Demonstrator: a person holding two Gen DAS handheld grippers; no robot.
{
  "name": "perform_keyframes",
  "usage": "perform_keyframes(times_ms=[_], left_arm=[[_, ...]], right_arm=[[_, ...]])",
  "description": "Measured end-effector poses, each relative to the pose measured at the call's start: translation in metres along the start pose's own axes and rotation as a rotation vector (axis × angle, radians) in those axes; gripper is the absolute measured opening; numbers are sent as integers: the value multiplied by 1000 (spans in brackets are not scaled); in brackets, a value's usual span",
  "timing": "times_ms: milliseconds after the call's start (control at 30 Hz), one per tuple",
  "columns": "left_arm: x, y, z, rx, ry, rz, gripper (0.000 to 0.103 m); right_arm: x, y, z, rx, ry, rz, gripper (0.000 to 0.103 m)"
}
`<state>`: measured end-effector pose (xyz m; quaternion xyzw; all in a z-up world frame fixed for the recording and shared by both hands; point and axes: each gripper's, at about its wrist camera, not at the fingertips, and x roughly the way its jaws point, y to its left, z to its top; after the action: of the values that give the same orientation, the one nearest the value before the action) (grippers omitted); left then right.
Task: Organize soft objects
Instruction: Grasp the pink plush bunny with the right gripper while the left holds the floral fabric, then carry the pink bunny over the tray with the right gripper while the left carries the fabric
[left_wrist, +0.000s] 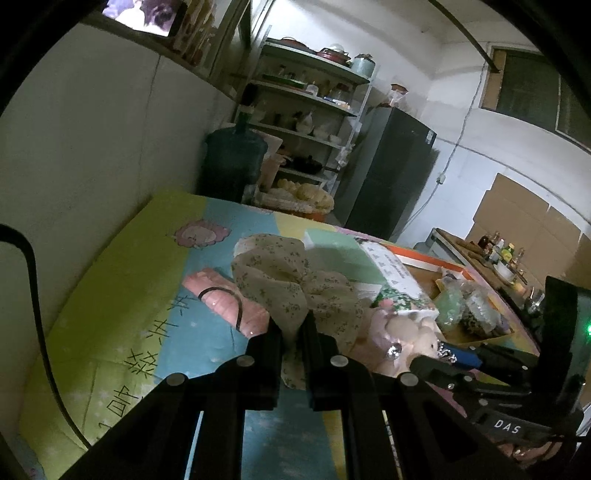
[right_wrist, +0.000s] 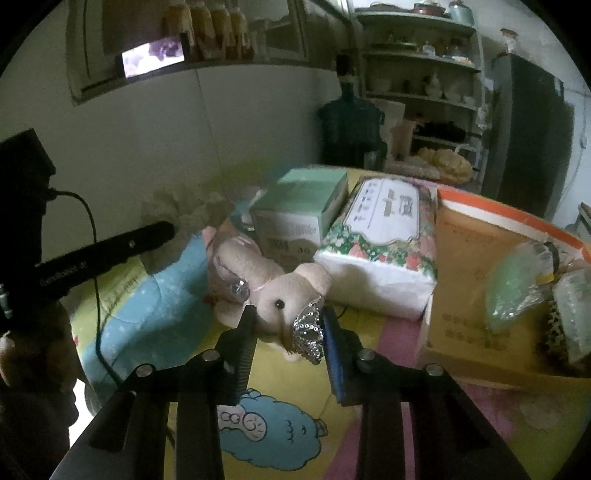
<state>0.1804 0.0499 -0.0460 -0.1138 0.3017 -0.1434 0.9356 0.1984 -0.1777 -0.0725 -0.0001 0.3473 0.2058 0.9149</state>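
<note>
The tabletop (right_wrist: 280, 373) fills most of both views under a bright cartoon cover, and it carries everything in play. Biggest on it is the cardboard box (right_wrist: 476, 291) at about 3 o'clock in the right wrist view, open at the top with a few bagged items already inside, so it looks like the collecting bin for the soft things. Next to it, toward 1 o'clock, lies a tissue pack (right_wrist: 380, 258), with a green carton (right_wrist: 299, 210) just beside it at 12 o'clock. In the left wrist view a floral cloth (left_wrist: 291, 284) stands bunched up at centre, and the left hand-held gripper (left_wrist: 291, 332) is pinching its lower fold, the jaws pressed close on the fabric; gripping a low edge likely lets the rest hang free when lifted. At 9 o'clock from the cloth a pink item (left_wrist: 225, 299) lies flat. Smallest is the plush toy (right_wrist: 273, 288), near the tissue pack. The right hand-held gripper (right_wrist: 288, 321) straddles its head, one jaw at each side and seemingly touching it, apparently closing for a firm hold on the stuffed part and not on a loose limb, though I cannot tell whether it squeezes yet.
</note>
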Motion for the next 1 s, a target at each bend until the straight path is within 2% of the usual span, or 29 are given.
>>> perform_keyframes(times_ms=[533,1000], left_arm=[[-18,-37,11,70,-49,-5,10],[-8,-89,22,140,-60,-39,10]], right_arm=[[-47,-6,4,21,-107,-37,34],[-86,-45,-3,102,-189,-102,35]])
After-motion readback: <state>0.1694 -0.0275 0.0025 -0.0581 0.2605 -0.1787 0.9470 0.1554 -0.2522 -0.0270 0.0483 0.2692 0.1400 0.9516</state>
